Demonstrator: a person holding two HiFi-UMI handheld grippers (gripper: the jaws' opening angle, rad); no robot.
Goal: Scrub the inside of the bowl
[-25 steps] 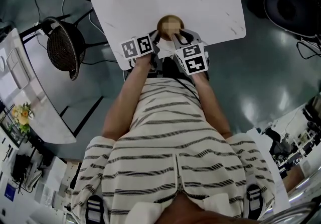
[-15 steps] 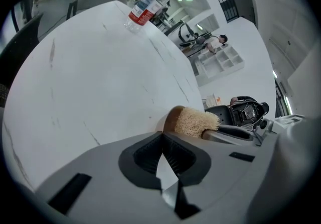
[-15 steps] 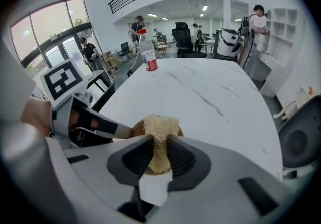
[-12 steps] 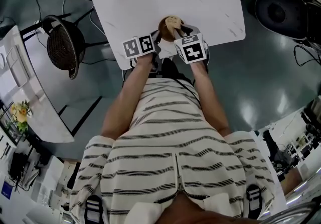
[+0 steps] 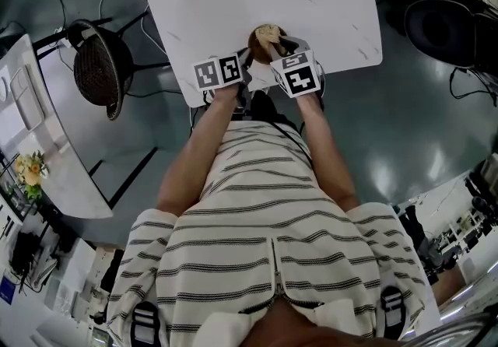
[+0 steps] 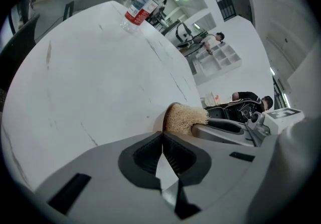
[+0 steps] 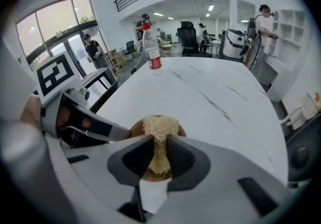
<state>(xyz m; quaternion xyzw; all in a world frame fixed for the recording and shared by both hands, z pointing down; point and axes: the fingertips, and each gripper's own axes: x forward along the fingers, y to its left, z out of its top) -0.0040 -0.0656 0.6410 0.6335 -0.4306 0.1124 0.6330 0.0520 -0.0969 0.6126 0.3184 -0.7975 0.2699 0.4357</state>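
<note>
A small brown bowl (image 5: 260, 43) stands near the front edge of the white marble table (image 5: 327, 3). My left gripper (image 5: 243, 59) is shut on the bowl's left rim; in the left gripper view the brown rim (image 6: 166, 117) runs down into the closed jaws of the left gripper (image 6: 162, 135). My right gripper (image 5: 278, 48) is shut on a tan fibrous scrubber (image 7: 159, 153). The scrubber's bushy end (image 5: 268, 32) sits inside the bowl (image 7: 134, 128), just ahead of the right gripper (image 7: 159, 142).
A plastic water bottle (image 7: 152, 49) with a red cap stands at the table's far side. A black wicker chair (image 5: 99, 73) is left of the table and a dark office chair (image 5: 451, 22) is to the right. People stand far off in the room.
The right gripper has moved a little forward over the bowl with the scrubber in it. The left gripper and the bowl stay put.
</note>
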